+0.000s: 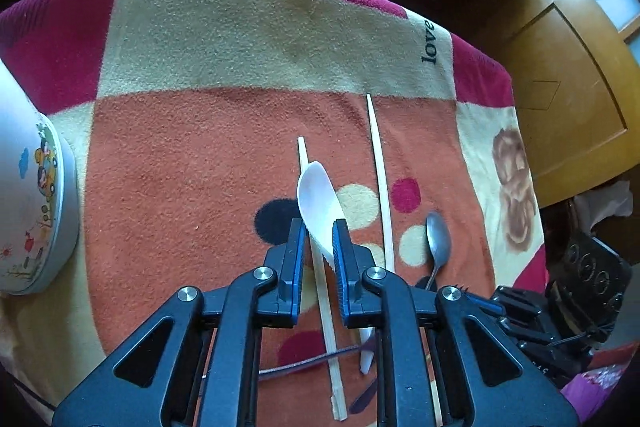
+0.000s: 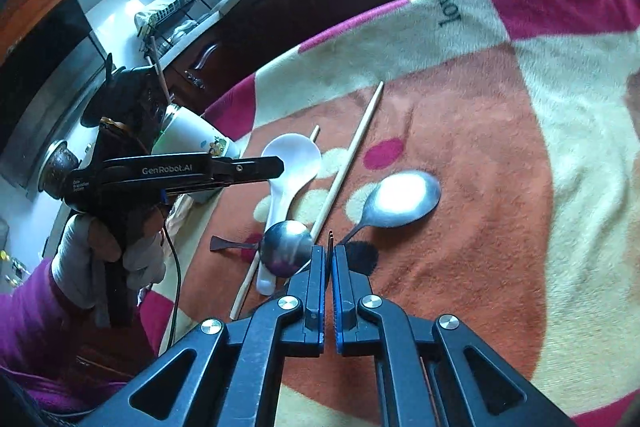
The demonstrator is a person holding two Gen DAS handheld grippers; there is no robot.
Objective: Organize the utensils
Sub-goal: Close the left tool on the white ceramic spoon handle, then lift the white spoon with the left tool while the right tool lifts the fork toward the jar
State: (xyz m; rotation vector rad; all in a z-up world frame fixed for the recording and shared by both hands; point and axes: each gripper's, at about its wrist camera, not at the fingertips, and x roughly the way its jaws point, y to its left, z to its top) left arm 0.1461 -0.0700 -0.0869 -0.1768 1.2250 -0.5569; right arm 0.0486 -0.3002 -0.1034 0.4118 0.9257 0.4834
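A white soup spoon (image 1: 318, 197) lies on the blanket over one chopstick (image 1: 320, 279); my left gripper (image 1: 319, 227) hangs open above it, jaws either side of the spoon's neck. A second chopstick (image 1: 380, 179) lies to the right, then a metal spoon (image 1: 438, 237). In the right wrist view my right gripper (image 2: 330, 251) is shut on the thin handle end of a metal spoon (image 2: 404, 199). Another metal spoon (image 2: 286, 247) lies bowl-down just left of it, beside the white spoon (image 2: 292, 163) and a chopstick (image 2: 348, 163).
A white cartoon-printed cup (image 1: 28, 195) stands at the left edge of the table; it also shows in the right wrist view (image 2: 192, 135), holding a chopstick (image 2: 160, 75). The patterned blanket (image 1: 200, 167) covers the table. Dark cabinets stand beyond the far edge.
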